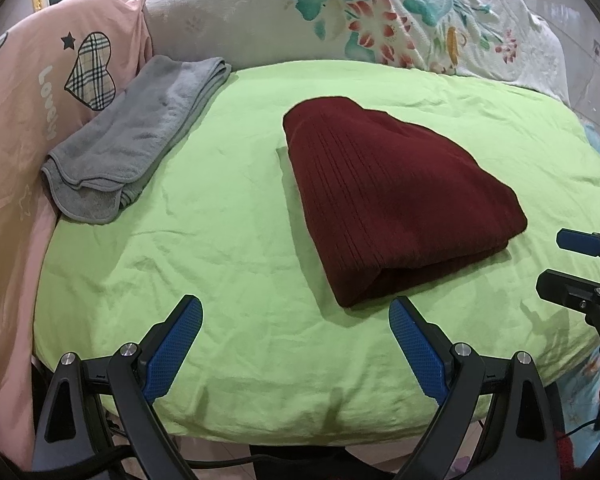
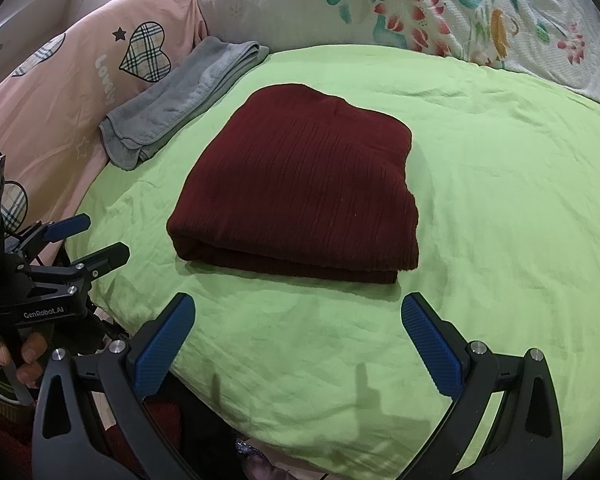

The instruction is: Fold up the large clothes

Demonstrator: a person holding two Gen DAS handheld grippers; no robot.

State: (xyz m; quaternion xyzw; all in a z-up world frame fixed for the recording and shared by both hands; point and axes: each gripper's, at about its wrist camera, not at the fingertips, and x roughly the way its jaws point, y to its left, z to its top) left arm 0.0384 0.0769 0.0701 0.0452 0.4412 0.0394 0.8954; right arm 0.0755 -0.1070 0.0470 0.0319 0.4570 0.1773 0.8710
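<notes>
Left wrist view: my left gripper (image 1: 296, 340) hovers over near edge of green sheet (image 1: 220, 240), fingers spread wide, pinching nothing. Maroon garment (image 1: 392, 200) lies folded into compact stack mid-bed, apart from both tools, layered edges facing me. Right gripper (image 2: 298, 344) likewise spread and empty, just short of stack. Grey towel (image 2: 184, 104) sits folded at pink bedding (image 1: 16, 120), apart from garment. I judge fold essentially finished; both tools held off so stack stays undisturbed.

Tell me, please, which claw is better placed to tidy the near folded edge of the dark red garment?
Probably the right claw: the garment's near edge lies centred straight ahead of it. From the left claw, also open, it sits off to the right.
</notes>
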